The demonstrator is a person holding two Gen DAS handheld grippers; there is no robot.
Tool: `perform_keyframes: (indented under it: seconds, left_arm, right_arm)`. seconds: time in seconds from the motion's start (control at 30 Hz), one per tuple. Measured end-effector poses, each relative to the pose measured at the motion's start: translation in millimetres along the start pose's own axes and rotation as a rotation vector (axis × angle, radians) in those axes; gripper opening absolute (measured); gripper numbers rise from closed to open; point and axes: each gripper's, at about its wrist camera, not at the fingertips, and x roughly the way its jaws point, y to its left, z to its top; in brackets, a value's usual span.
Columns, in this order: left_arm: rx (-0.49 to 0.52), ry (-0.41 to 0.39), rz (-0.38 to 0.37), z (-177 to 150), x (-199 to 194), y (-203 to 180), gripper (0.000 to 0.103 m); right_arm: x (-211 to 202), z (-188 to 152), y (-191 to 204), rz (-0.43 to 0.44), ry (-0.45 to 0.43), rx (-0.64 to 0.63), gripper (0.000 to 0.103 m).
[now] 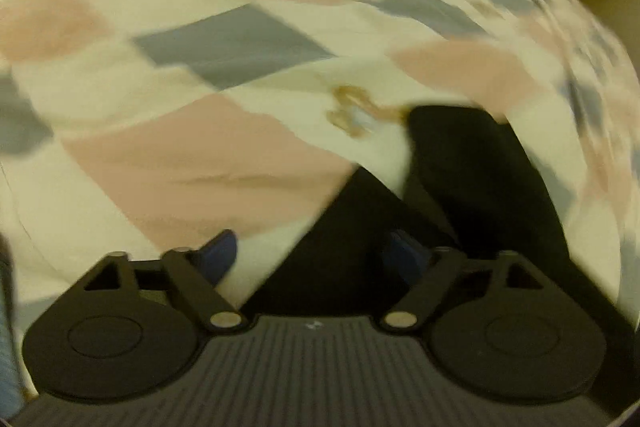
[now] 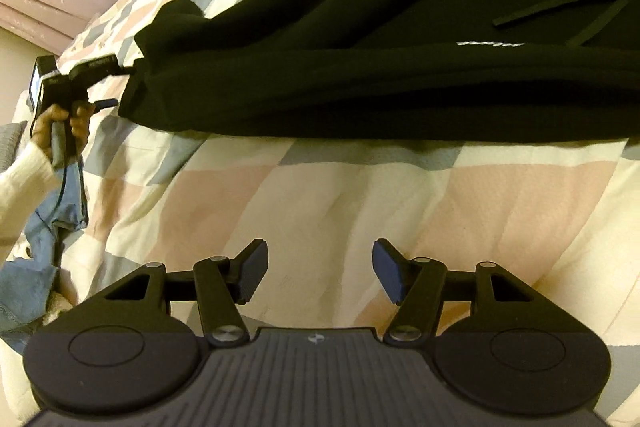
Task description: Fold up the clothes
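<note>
Bedcover (image 2: 320, 195) in pink, grey and cream squares lies under our big black hoodie (image 2: 400, 27). Our right gripper (image 2: 320, 267) is wide apart over bare bedcover, holding nothing. Our left gripper (image 1: 316, 259) is spread wide at the hoodie's edge, with black cloth between its fingers. Jeans (image 2: 48, 219) lie beside the bed.

Blurry left gripper (image 1: 310, 257) with its blue fingertips (image 1: 218, 255) spreading wide, black cloth (image 1: 472, 179) lying between them, resting on a pink, grey and cream checked blanket (image 1: 208, 75)
</note>
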Motion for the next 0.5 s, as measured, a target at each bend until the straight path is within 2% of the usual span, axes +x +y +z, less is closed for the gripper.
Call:
perform_keyframes:
  seconds: [0.03, 0.07, 0.1, 0.13, 0.27, 0.37, 0.5]
  left_arm:
    - [-0.030, 0.010, -0.001, -2.5, 2.0, 3.4, 0.076]
    - [-0.061, 0.020, -0.002, -5.1, 3.9, 6.8, 0.040]
    - [-0.091, 0.029, -0.003, -7.6, 5.9, 10.1, 0.018]
    - [-0.122, 0.039, -0.005, -10.2, 7.9, 13.5, 0.005]
    - [-0.244, 0.079, -0.009, -20.4, 15.8, 27.0, 0.005]
    - [-0.316, -0.007, 0.002, -31.7, -74.1, 54.4, 0.005]
    - [-0.383, -0.010, 0.046, -70.2, -187.0, 87.8, 0.005]
  right_arm:
    - [0.7, -0.5, -0.8, -0.001, 0.003, 0.000, 0.061]
    - [1.4, -1.0, -1.6, -0.002, 0.005, 0.001, 0.061]
    - [0.4, -1.0, -2.6, -0.002, 0.001, -0.001, 0.061]
    - [-0.6, -0.9, -3.5, -0.002, -0.004, -0.002, 0.061]
    - [-14.9, 1.6, -12.2, -0.003, -0.042, 0.006, 0.061]
    - [-29.8, 4.6, -24.2, -0.020, -0.060, 0.014, 0.061]
    - [-49.1, 4.6, -45.1, -0.043, -0.068, 0.035, 0.061]
